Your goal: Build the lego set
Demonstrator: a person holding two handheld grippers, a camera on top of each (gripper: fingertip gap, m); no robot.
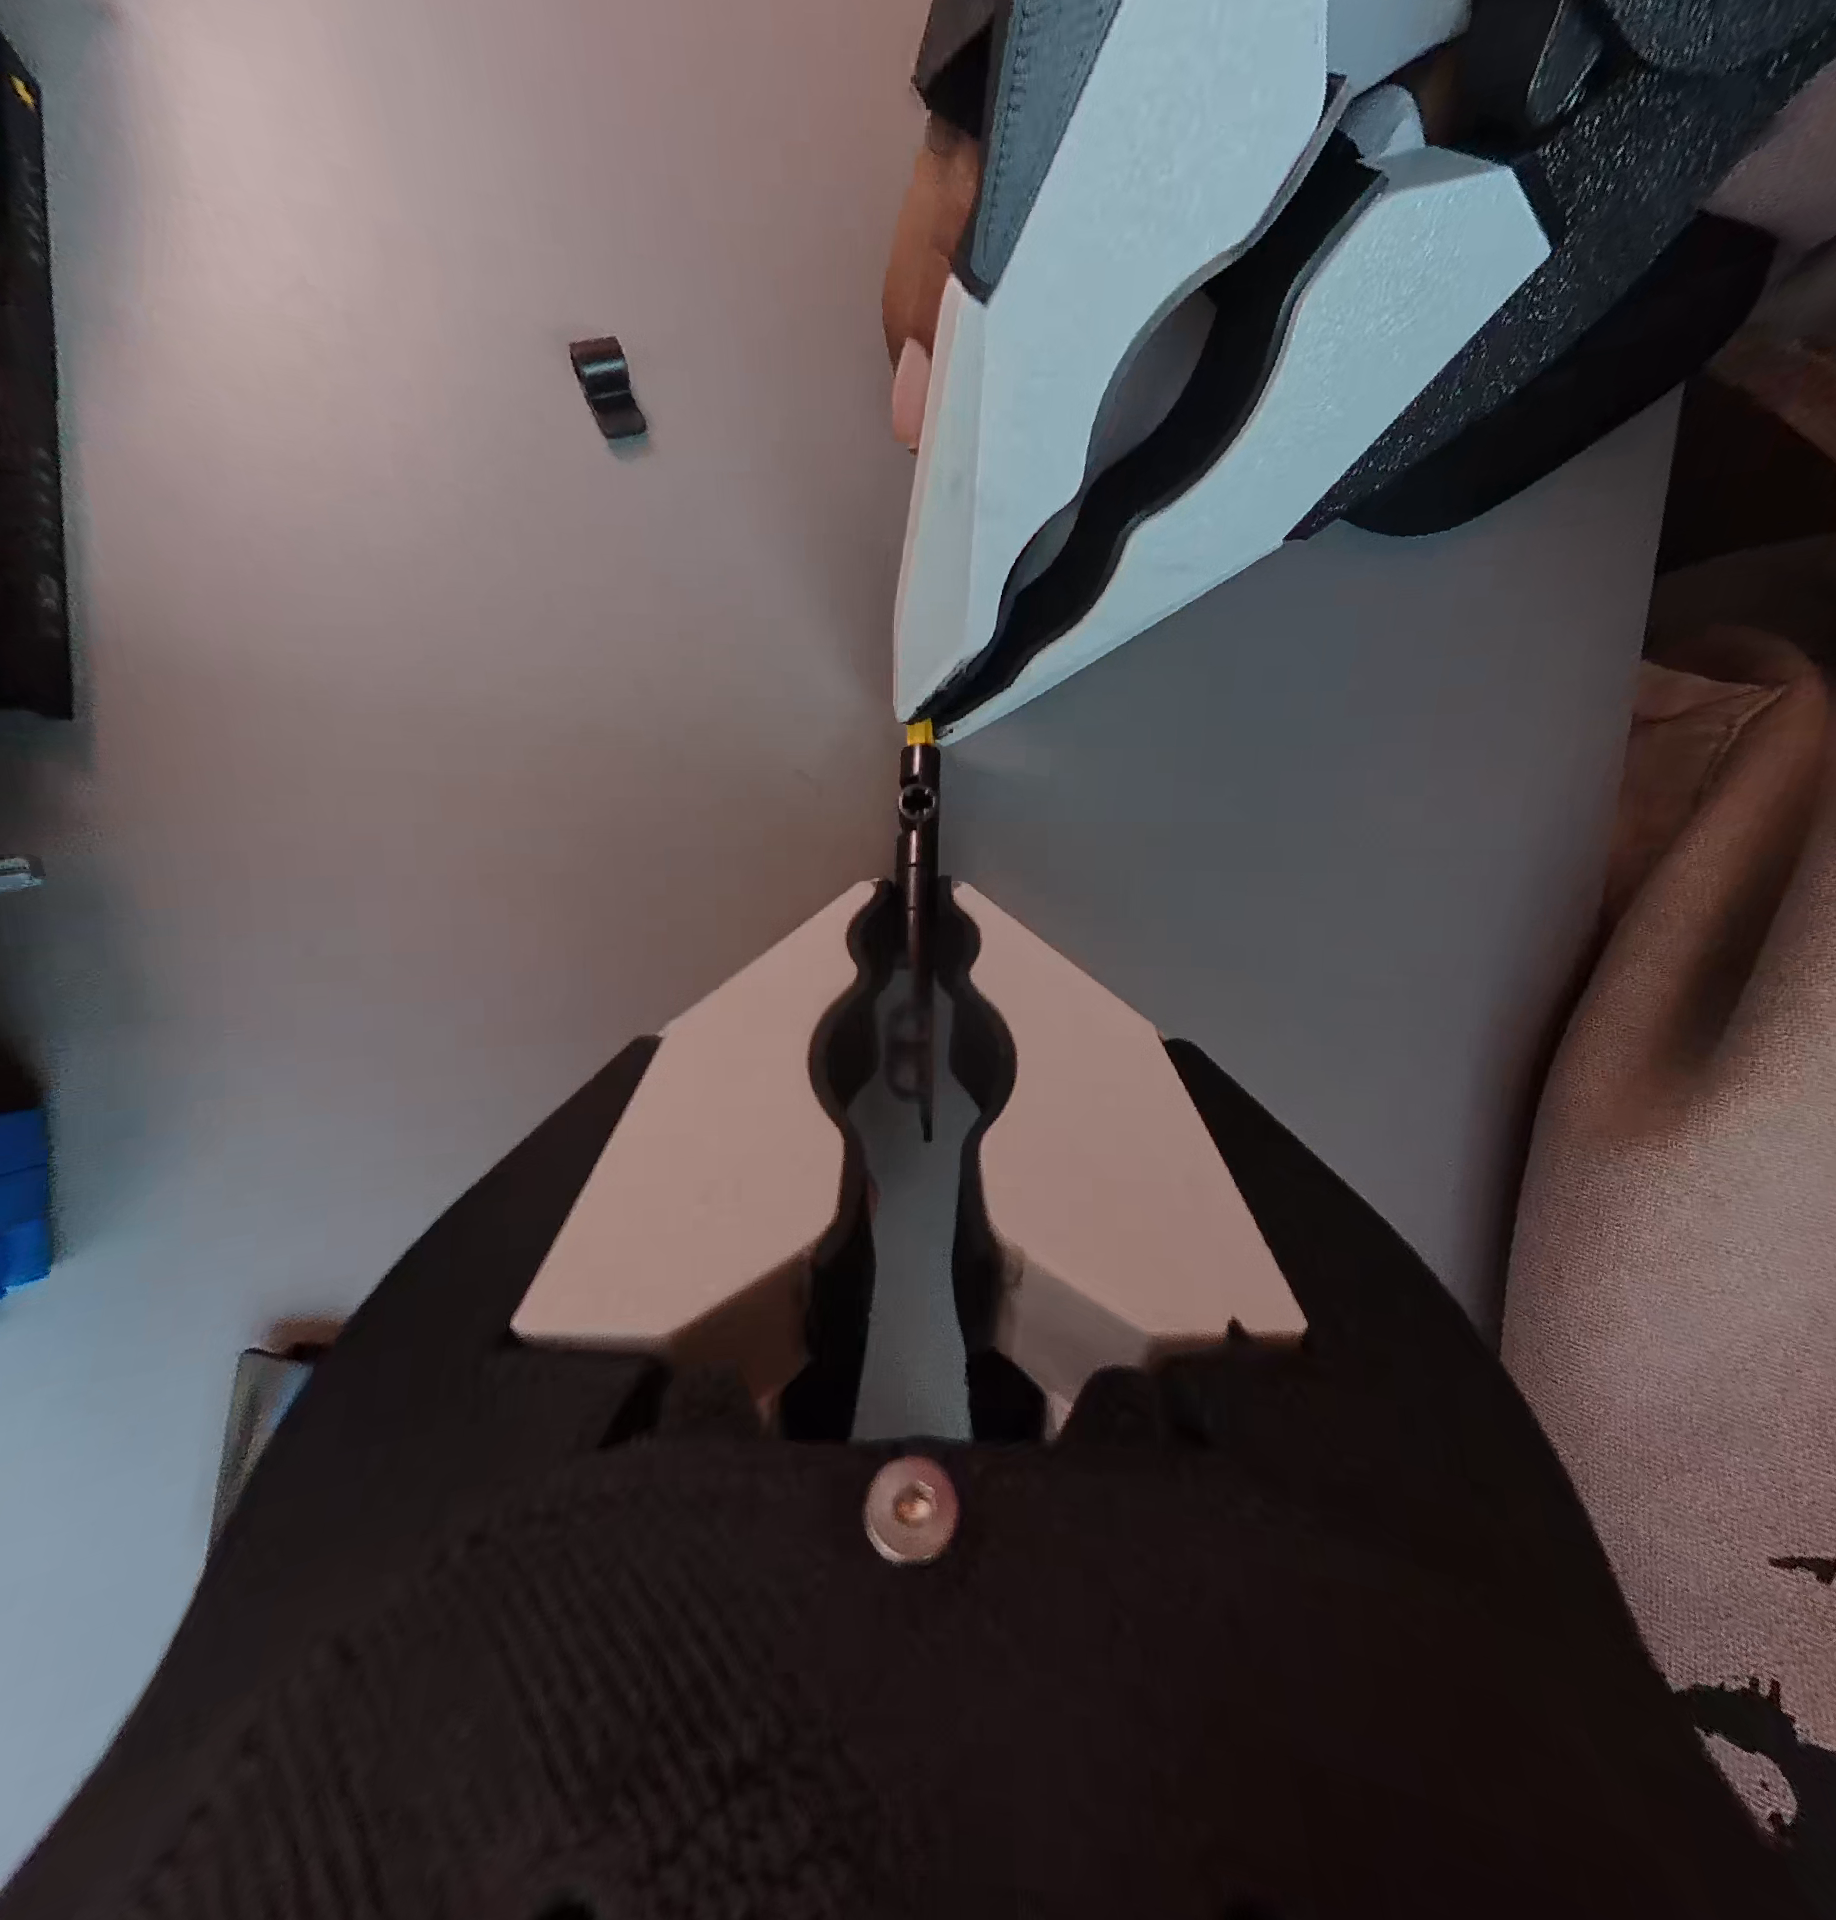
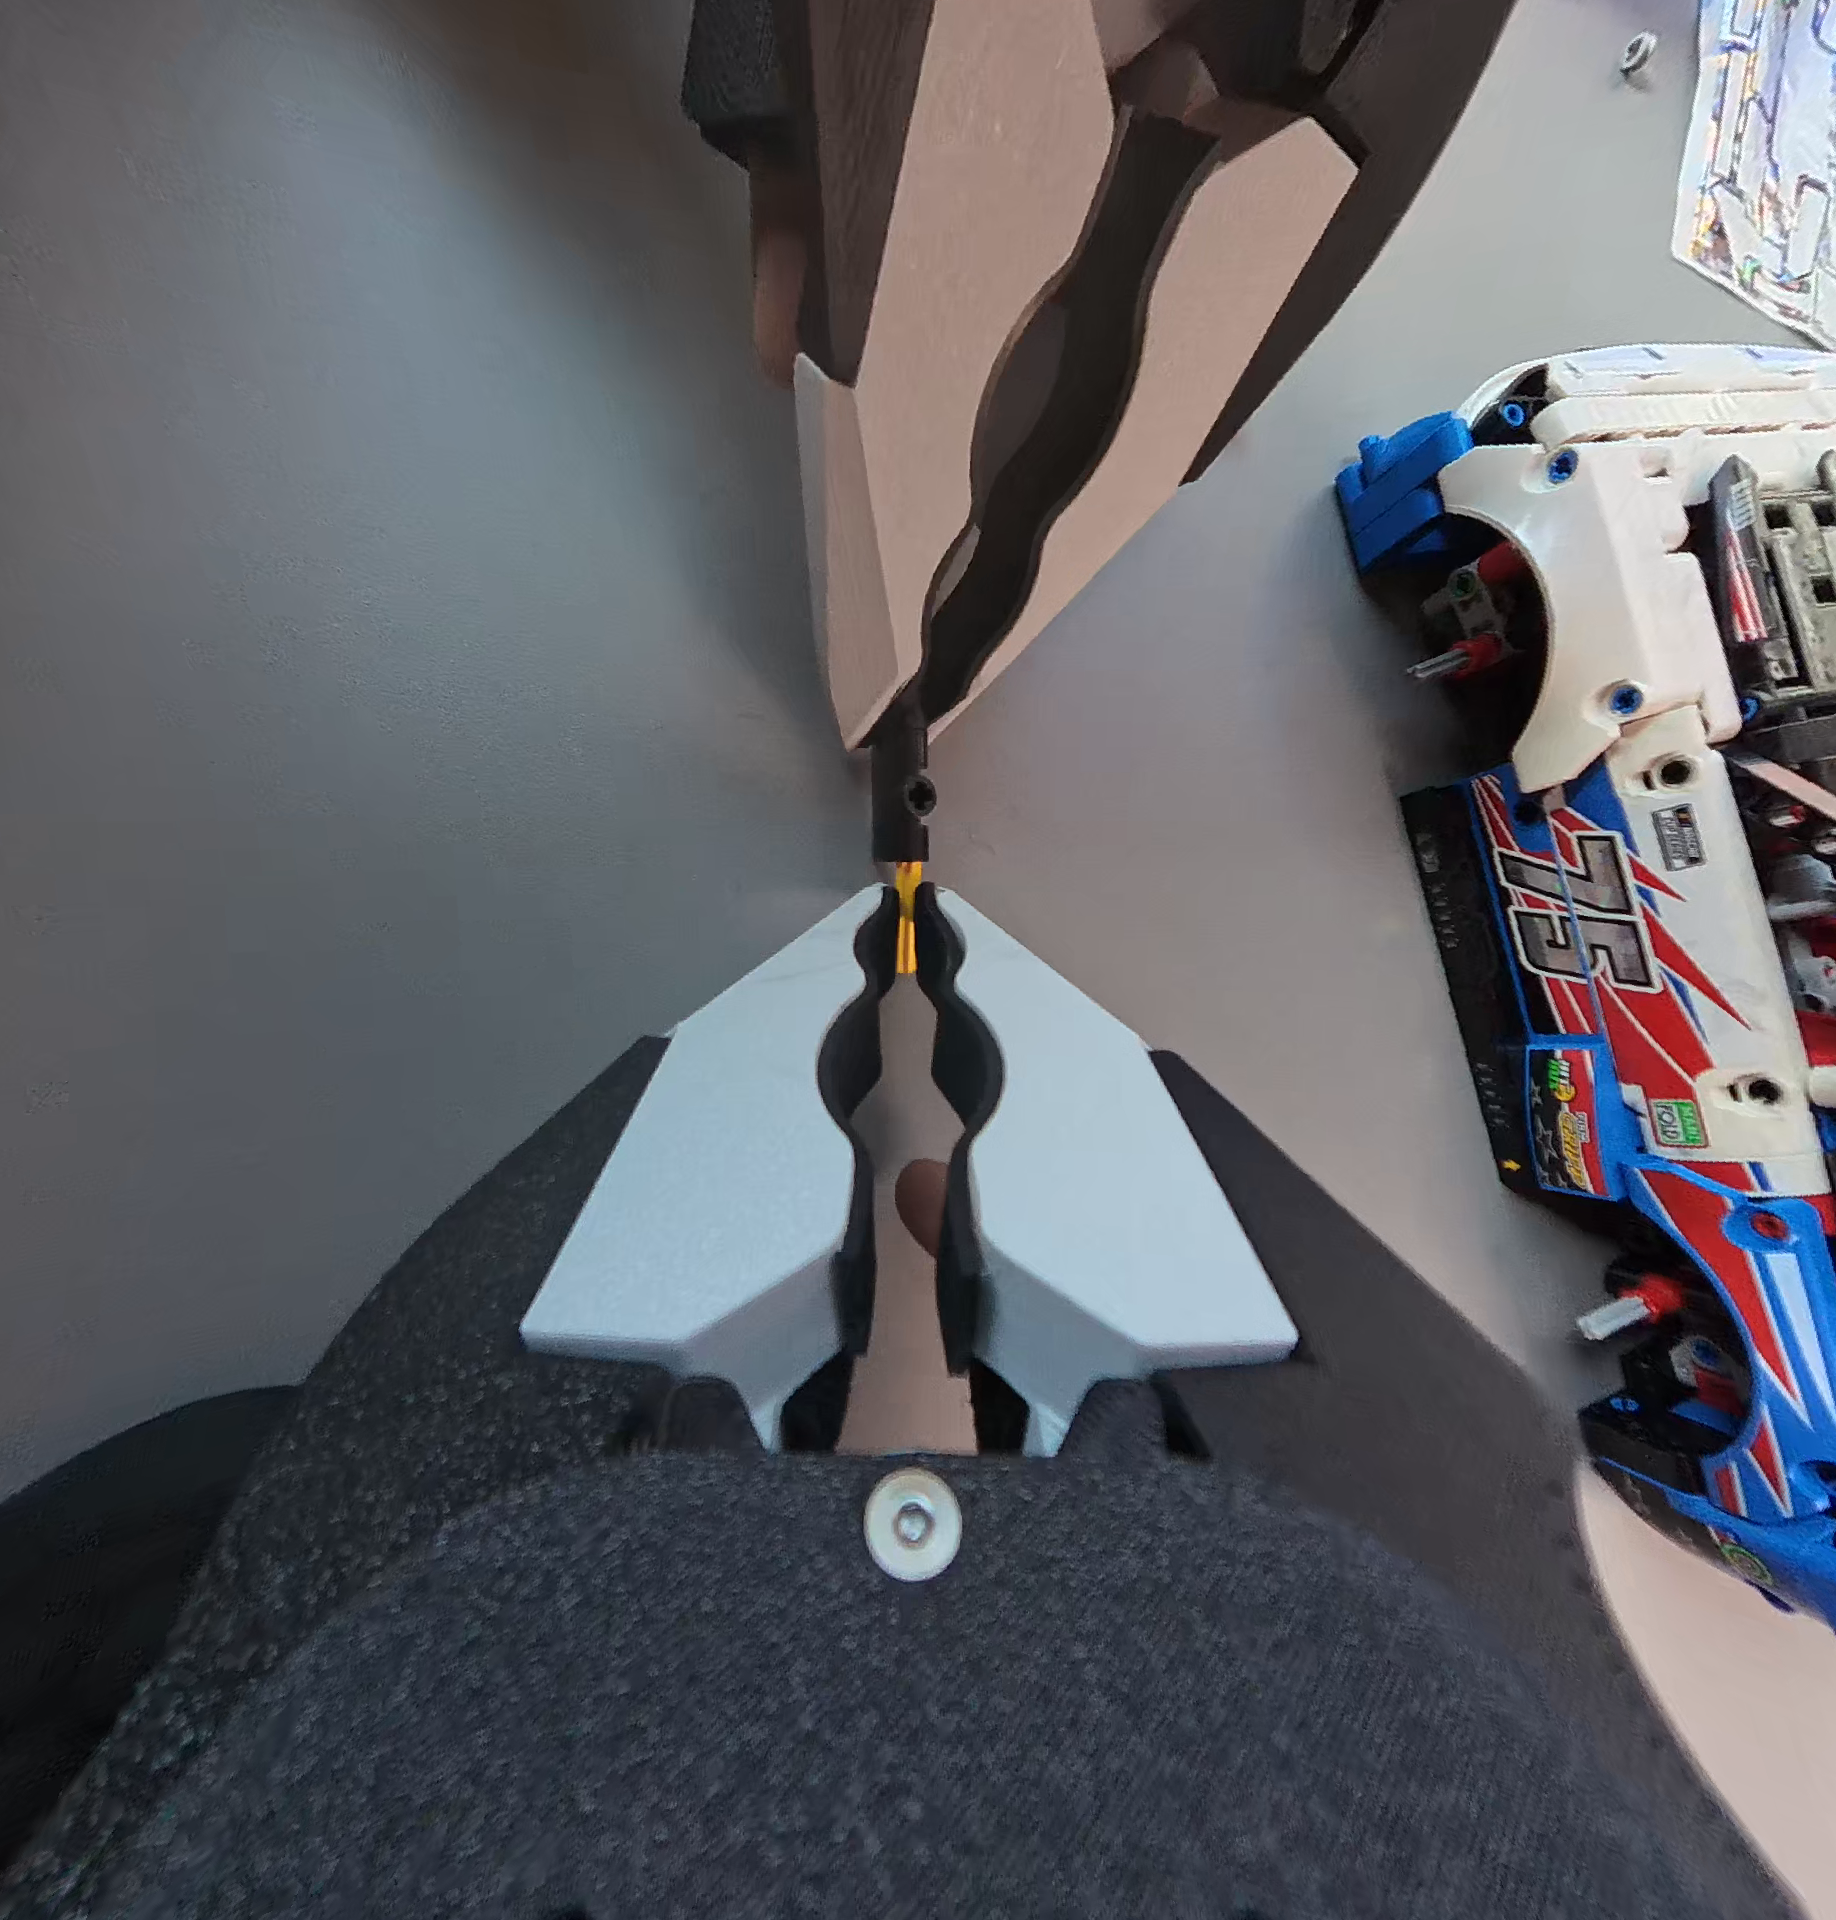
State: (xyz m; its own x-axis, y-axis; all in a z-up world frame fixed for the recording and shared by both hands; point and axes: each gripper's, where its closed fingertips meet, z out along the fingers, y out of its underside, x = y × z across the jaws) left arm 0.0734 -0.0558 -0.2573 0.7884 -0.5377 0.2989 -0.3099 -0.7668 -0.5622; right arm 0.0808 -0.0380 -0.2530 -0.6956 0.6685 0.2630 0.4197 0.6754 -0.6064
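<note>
Car (image 2: 1662, 935): we see it largely built on the table (image 2: 1153, 935), right of the grippers; we judge the body mostly done, with small parts left to add.
Left gripper (image 1: 915, 894): we have it clamped on the black connector (image 1: 916, 821), held in the air.
Right gripper (image 2: 903, 902): we have it pinched on the yellow axle (image 2: 905, 935).
Joint: we see the axle's tip at the connector's end; how deep it sits we cannot tell.
</note>
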